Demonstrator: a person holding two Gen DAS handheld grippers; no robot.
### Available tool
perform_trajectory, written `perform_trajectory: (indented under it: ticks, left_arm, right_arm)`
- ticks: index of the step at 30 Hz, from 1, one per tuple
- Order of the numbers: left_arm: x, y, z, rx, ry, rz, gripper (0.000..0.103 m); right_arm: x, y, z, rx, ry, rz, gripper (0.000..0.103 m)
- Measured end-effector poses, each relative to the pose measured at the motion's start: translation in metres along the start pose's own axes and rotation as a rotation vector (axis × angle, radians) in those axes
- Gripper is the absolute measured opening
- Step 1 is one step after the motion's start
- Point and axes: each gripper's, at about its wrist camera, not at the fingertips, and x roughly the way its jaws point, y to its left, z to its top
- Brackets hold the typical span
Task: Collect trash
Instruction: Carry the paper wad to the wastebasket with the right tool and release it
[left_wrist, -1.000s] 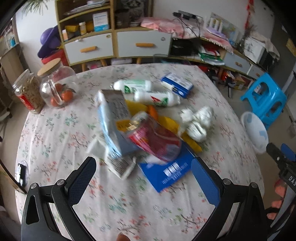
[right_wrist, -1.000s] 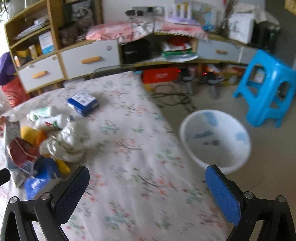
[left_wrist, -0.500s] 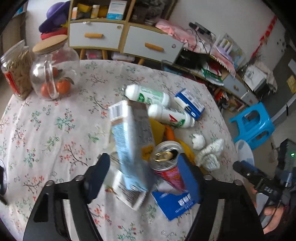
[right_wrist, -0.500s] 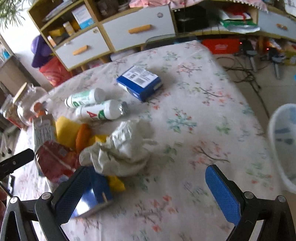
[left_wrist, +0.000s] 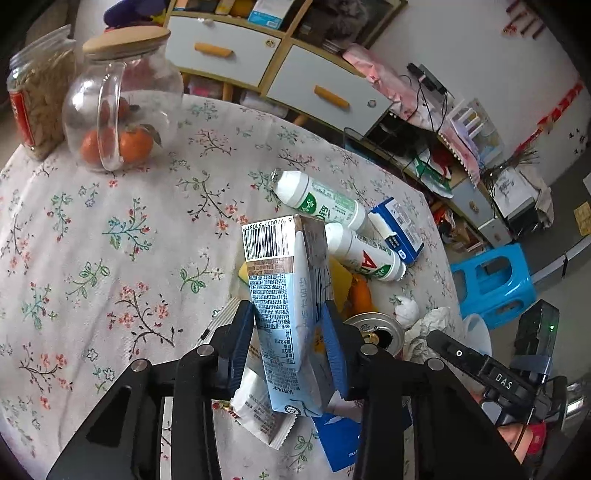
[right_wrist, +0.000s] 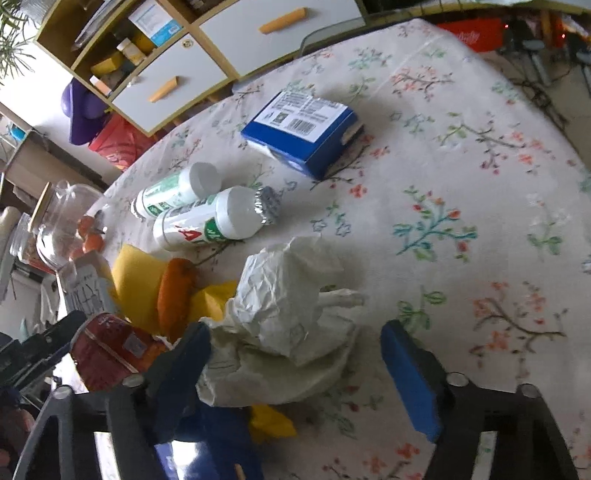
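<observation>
Now, in the left wrist view, the left gripper (left_wrist: 290, 334) has just been closing its jaws, and both blue pads press the sides of a pale blue drink carton (left_wrist: 291, 302), which stands tilted above the floral tablecloth (left_wrist: 110, 240). At two o'clock from the carton lie two white bottles (left_wrist: 332, 218) and a blue box (left_wrist: 400, 230); an opened can (left_wrist: 376, 328) sits just at its three o'clock, and a glass jar (left_wrist: 122, 107) with oranges stands at ten o'clock.

Next, in the right wrist view, the right gripper (right_wrist: 295, 358) has been narrowing too, yet its jaws stand apart around crumpled white paper (right_wrist: 284, 306); I cannot tell whether the left pad touches it. The box (right_wrist: 306, 129) lies at twelve o'clock.
</observation>
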Motion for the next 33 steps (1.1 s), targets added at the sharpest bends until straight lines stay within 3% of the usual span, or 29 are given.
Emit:
perform_trajectory:
  ticks: [2,4,6,12,20,33]
  left_arm:
    - [-0.004,-0.001,0.0,0.019,-0.007,0.008,0.039]
    - [-0.011,-0.001,0.001,0.021,-0.036,0.012,0.037]
    - [-0.018,0.0,0.001,0.016,-0.064,0.018,0.037]
    - [-0.043,0.001,0.0,0.014,-0.148,0.023,0.037]
    - [-0.071,-0.013,-0.001,0.041,-0.202,-0.012,0.037]
    - [-0.05,-0.103,-0.021,0.179,-0.12,-0.093,0.037]
  right_arm:
    - [0.0,0.002,0.001,-0.004,-0.011,0.006,0.064]
    - [-0.002,0.007,0.002,-0.029,-0.026,0.009,0.04]
    - [-0.005,0.012,0.002,-0.058,-0.039,-0.008,0.024]
    - [-0.015,0.006,0.002,-0.07,-0.053,-0.026,0.016]
    - [-0.054,-0.014,0.004,-0.04,-0.123,-0.047,0.016]
    - [-0.153,-0.12,-0.005,0.146,-0.267,-0.169,0.016]
